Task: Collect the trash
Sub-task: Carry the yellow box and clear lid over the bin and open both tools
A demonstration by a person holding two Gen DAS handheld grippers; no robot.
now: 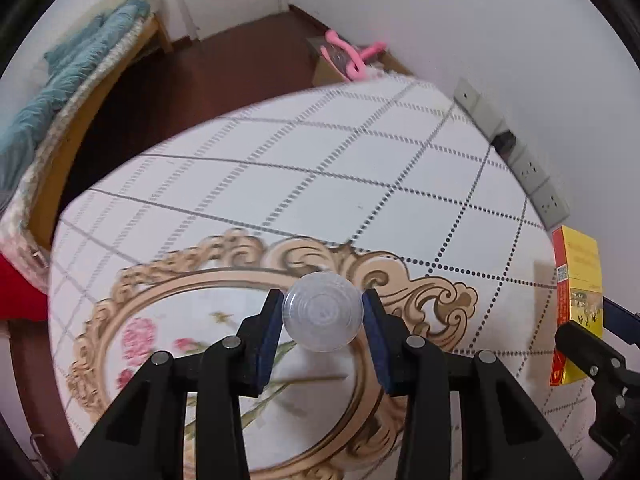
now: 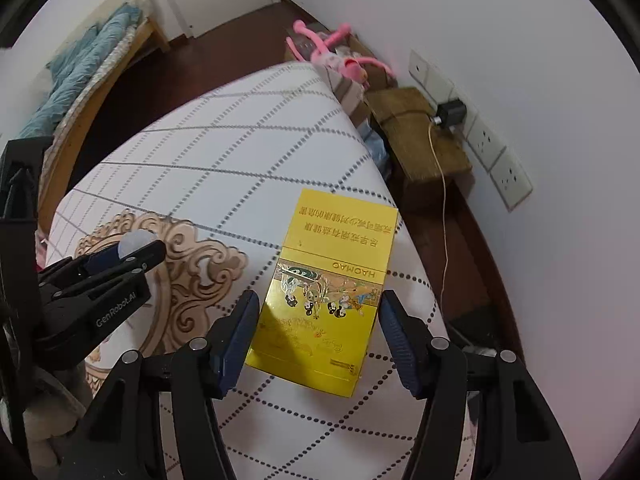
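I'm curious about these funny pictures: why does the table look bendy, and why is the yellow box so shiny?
Left wrist view: the fisheye lens bows the checked white tablecloth into a dome, and its far edge is smeared by blur. Right wrist view: the glossy yellow cardboard box throws back light as glare, with a dark shadow on its lower left.

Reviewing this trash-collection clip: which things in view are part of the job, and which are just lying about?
Part of the job:
- clear plastic lid, clamped in the left gripper
- yellow box, between the right gripper's pads

Just lying about:
- pink plush toy on the floor
- charger plugged into the wall
- blue blanket on the bed
- patterned tablecloth
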